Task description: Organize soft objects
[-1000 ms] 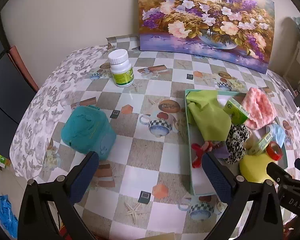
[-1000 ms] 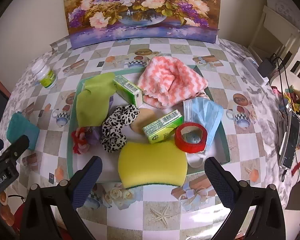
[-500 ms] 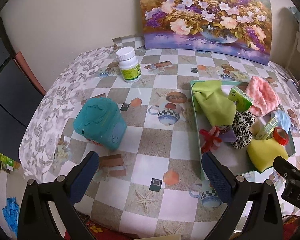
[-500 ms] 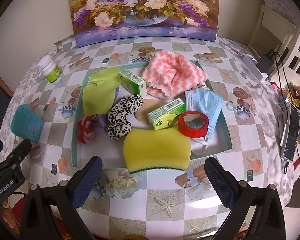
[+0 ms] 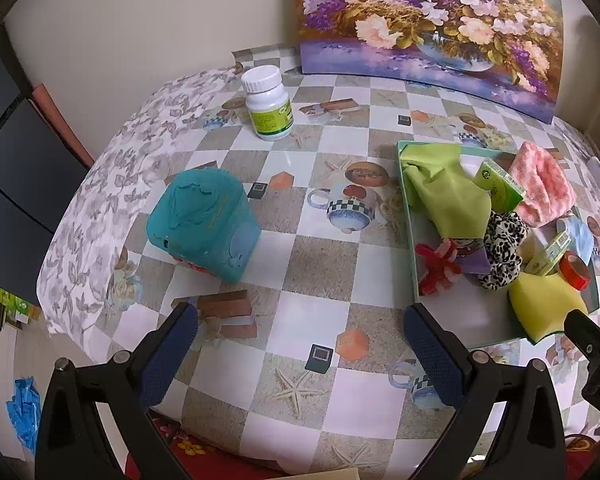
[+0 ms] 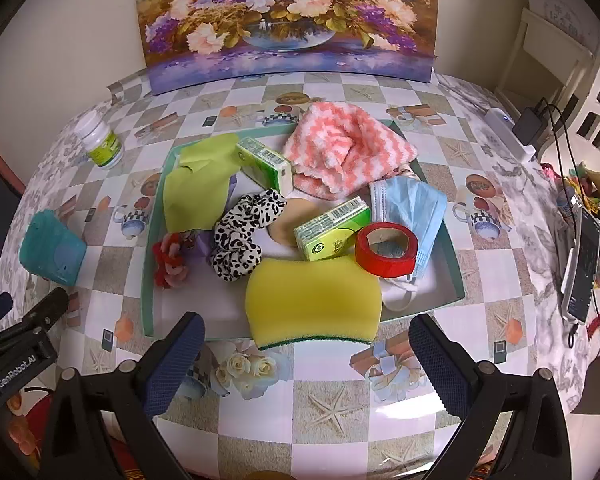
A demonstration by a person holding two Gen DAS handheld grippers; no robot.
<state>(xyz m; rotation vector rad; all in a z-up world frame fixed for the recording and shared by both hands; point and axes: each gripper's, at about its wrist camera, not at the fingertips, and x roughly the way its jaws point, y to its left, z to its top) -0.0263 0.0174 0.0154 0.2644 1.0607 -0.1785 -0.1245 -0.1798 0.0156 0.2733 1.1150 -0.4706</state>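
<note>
Both tools, left tool (image 5: 300, 354) and right tool (image 6: 306, 364), hang wide and empty at the near table (image 6: 340, 408) edge. Beyond, the tray (image 6: 150, 280) holds sponge (image 6: 312, 304), scrunchie (image 6: 244, 236), mask (image 6: 412, 204) and towel (image 6: 344, 152) mixed with boxes and tape (image 6: 384, 250). Whether sorting is ahead or over cannot be judged.

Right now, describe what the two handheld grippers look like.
Both the left gripper and the right gripper have matte black angular frames with round silver screws, and two fingers faced with dark blue textured pads. White "GenRobot.AI" lettering marks the left gripper's body in the right wrist view. No hands, sleeves or cables show.
</note>
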